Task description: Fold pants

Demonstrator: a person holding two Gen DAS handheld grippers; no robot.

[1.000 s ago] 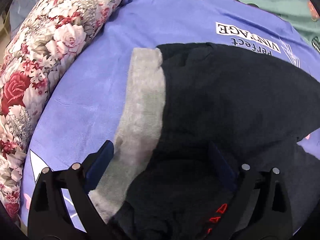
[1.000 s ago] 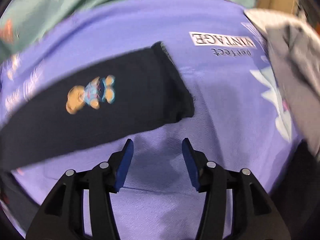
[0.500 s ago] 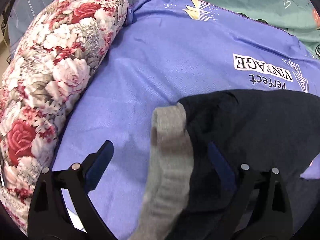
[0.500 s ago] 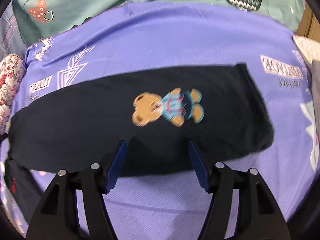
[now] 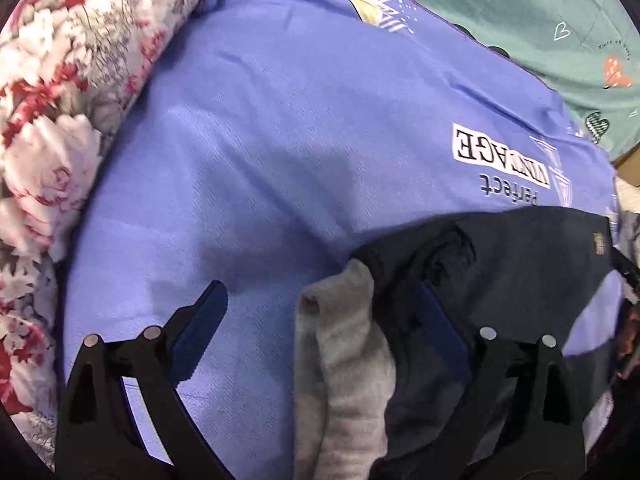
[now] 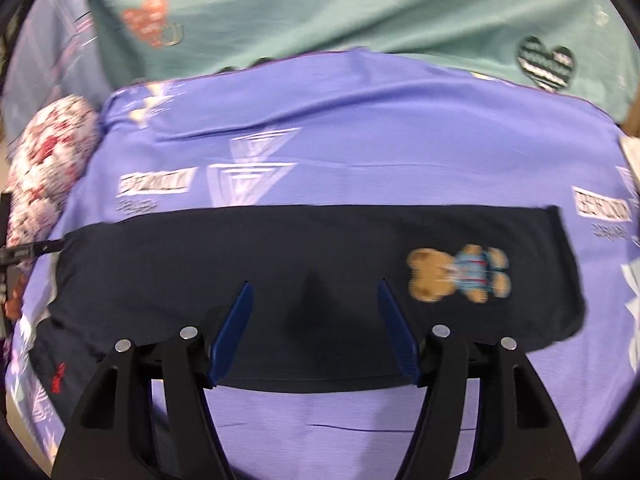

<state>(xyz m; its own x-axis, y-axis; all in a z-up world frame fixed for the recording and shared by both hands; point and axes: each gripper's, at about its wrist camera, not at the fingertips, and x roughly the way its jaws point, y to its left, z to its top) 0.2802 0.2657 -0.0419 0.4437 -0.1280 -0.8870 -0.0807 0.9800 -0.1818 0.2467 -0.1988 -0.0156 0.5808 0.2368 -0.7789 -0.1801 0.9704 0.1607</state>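
Dark navy pants with a teddy bear print lie stretched out flat across a purple sheet in the right wrist view. My right gripper is open and empty, hovering over the middle of the pant leg. In the left wrist view the pants' waist end with a grey waistband lies bunched on the sheet. My left gripper is open, and the waistband lies between its fingers.
A floral pillow lies along the left of the purple sheet; it also shows in the right wrist view. A teal sheet with heart prints lies beyond the purple one. A cardboard-coloured edge shows at the right.
The right gripper has swung left from the pant hem to the middle of the leg. The left gripper has pulled back, so the waist sits lower and to the right in its view.
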